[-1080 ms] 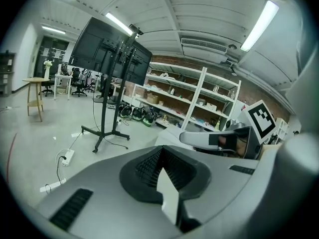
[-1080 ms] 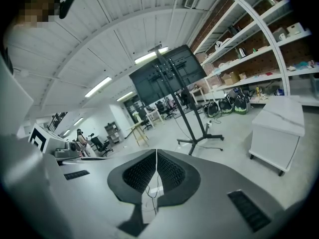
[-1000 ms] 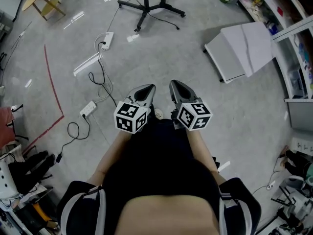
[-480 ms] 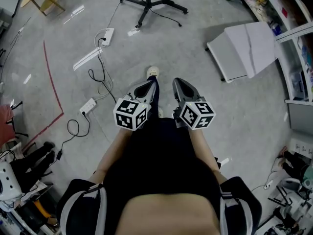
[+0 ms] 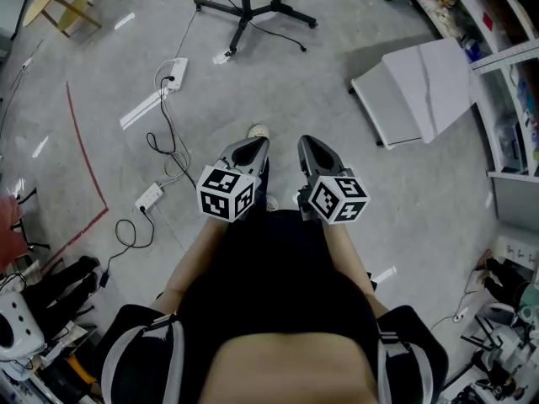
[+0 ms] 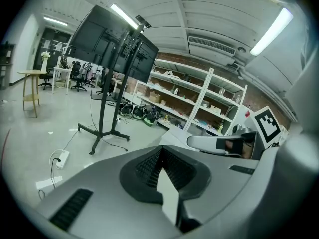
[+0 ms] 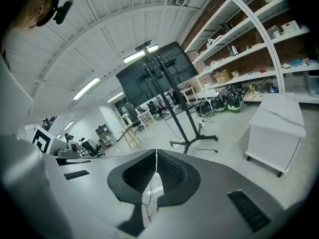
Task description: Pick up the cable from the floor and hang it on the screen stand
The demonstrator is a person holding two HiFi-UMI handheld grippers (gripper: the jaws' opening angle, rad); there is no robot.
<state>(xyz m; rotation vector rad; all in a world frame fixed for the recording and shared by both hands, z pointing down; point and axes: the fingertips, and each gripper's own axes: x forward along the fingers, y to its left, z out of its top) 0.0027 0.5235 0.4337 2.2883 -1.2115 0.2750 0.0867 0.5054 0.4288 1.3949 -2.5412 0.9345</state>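
A thin black cable snakes over the grey floor from a white power strip to a second strip, left of both grippers. The black screen stand stands further ahead; in the left gripper view the stand carries dark screens. My left gripper and right gripper are held side by side at waist height, pointing toward the stand. Both are shut with nothing between the jaws, well above and apart from the cable. A shoe shows between the gripper tips.
A white cabinet stands on the floor to the right, with shelving behind it. A red line marks the floor at the left, and a wooden stool is at the far left. Gear clutters the near left corner.
The person has walked forward: a foot has stepped out ahead between the grippers, and both grippers have advanced together. Both jaw pairs stay shut.
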